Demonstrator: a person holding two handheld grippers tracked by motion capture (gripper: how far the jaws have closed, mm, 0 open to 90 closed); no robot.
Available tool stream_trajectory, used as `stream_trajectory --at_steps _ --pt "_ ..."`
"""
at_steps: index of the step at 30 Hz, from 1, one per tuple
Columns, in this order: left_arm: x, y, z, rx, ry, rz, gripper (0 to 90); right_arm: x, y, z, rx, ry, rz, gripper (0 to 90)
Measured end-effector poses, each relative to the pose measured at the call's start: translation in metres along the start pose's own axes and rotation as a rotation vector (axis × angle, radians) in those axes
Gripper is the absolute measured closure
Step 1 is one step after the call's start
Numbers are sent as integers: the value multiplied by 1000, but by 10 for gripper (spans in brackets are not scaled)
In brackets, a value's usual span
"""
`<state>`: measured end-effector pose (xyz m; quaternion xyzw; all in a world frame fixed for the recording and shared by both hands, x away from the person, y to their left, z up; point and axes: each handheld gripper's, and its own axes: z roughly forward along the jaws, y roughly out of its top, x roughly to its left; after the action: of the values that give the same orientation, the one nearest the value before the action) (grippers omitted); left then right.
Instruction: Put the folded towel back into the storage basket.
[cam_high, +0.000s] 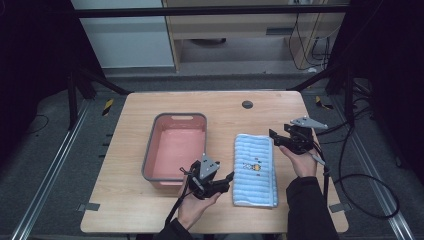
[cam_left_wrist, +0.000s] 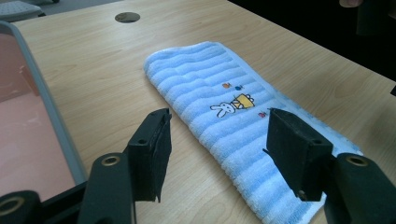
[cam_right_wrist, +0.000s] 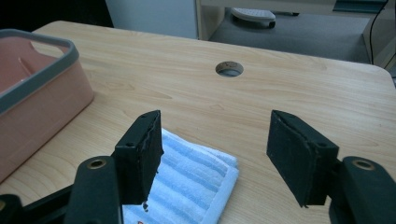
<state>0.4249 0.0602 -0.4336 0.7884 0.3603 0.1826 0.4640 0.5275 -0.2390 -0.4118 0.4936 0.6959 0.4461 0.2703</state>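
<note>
The tub (cam_high: 175, 146) sits on the table (cam_high: 130, 200), left of the middle. The towel (cam_high: 255, 170) lies flat to its right, running from mid-table to near the front edge. A hole (cam_high: 247, 104) is behind the towel, near the back edge. The left gripper (cam_high: 226, 181) is at the towel's front left side, maybe just above it. The right gripper (cam_high: 274, 137) is at the towel's back right corner.

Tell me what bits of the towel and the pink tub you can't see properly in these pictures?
- Towel: in the right gripper view the bottom edge and the near black jaw hide all but one corner.
- Towel's bunny picture: too small in the high view to make out.
- Pink tub: the left gripper view's left edge cuts it off; in the high view the left gripper covers its near corner.
</note>
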Motion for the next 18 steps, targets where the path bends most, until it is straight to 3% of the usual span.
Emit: stream_trajectory --at_steps 18 --pt "-8 -23 23 80 -7 -5 440 -4 -19 28 67 0 -13 382"
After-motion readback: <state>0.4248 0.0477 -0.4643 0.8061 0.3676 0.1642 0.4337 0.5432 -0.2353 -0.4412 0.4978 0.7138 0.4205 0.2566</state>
